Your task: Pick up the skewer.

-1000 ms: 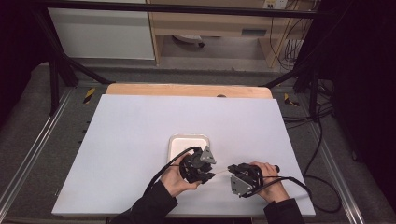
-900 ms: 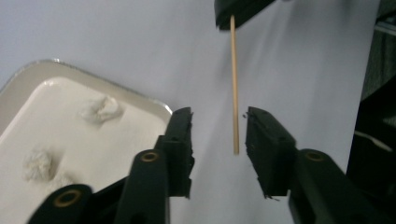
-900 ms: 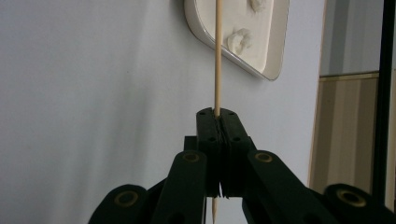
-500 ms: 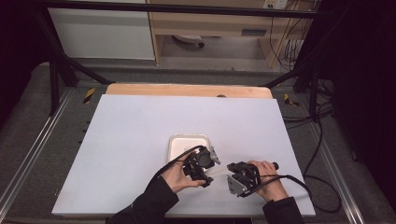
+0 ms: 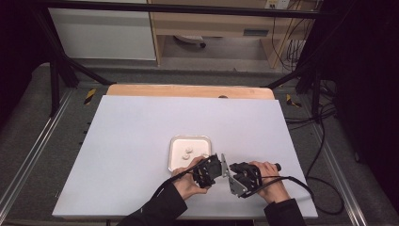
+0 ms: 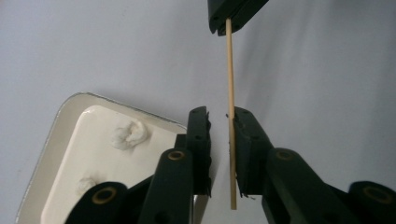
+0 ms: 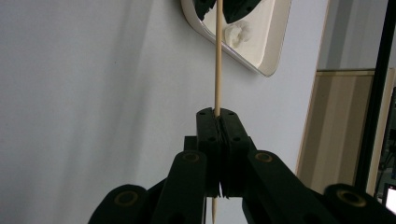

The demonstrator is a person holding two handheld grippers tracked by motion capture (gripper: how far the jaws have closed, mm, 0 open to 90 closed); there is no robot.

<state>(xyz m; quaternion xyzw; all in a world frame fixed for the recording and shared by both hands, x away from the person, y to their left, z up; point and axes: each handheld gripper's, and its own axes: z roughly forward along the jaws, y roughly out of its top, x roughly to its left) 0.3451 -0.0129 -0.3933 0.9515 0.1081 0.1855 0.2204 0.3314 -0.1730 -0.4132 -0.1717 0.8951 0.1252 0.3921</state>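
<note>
A thin wooden stick (image 7: 217, 60) is clamped in my right gripper (image 7: 217, 113), whose jaws are shut on its lower end. The stick (image 6: 229, 70) runs on between the jaws of my left gripper (image 6: 220, 116). It lies against one pad there, with a visible gap to the other. Those jaws have just been closing around the stick. In the high view both grippers meet tip to tip near the table's front edge, left gripper (image 5: 217, 165) beside right gripper (image 5: 234, 175). A white tray (image 5: 176, 157) holding white doughy lumps (image 5: 187, 151) sits just behind the left gripper.
The tray (image 6: 88, 149) and a lump (image 6: 130, 134) lie left of the left jaws. The white tabletop (image 5: 141, 132) spreads left and back. A wooden strip (image 5: 188, 90) lines its far edge. Cables trail off to the right of the table.
My left gripper has shifted right toward the right gripper, ending with its jaws around the stick. The right hand has stayed put.
</note>
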